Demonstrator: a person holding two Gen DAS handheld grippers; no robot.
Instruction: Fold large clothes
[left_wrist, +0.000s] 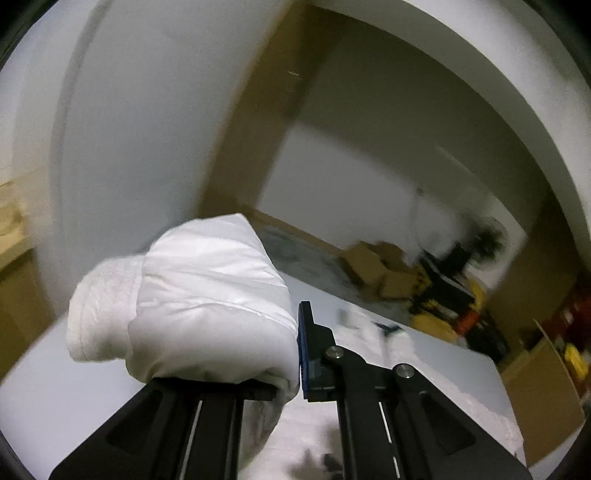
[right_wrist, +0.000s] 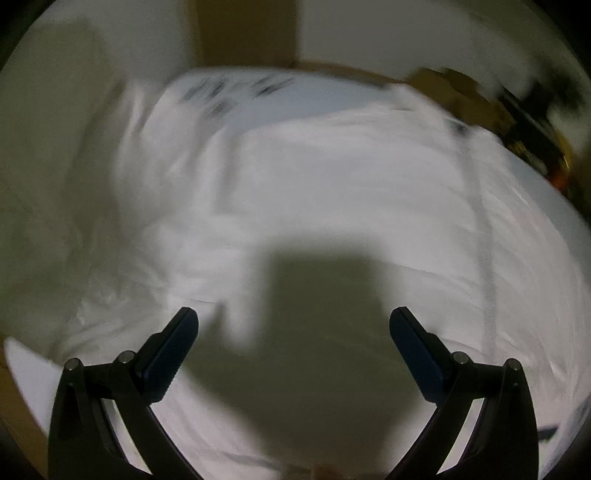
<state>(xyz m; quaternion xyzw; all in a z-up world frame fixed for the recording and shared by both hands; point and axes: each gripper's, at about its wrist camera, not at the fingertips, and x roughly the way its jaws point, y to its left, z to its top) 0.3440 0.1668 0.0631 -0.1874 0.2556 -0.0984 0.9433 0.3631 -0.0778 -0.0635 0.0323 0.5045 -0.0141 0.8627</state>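
A white padded jacket lies spread over the table in the right wrist view (right_wrist: 332, 192), blurred by motion. In the left wrist view a puffy fold of the jacket with a ribbed cuff (left_wrist: 207, 302) bulges over the left finger. My left gripper (left_wrist: 291, 350) is shut on that fold and holds it raised above the white table (left_wrist: 424, 369); the left finger is hidden under the cloth. My right gripper (right_wrist: 293, 332) is wide open and empty, hovering just above the jacket and casting a dark shadow on it.
Cardboard boxes (left_wrist: 384, 273) and black and yellow equipment (left_wrist: 450, 291) stand beyond the table's far edge. A brown box (left_wrist: 546, 391) sits at the right. White wall panels and a brown pillar (left_wrist: 258, 122) rise behind.
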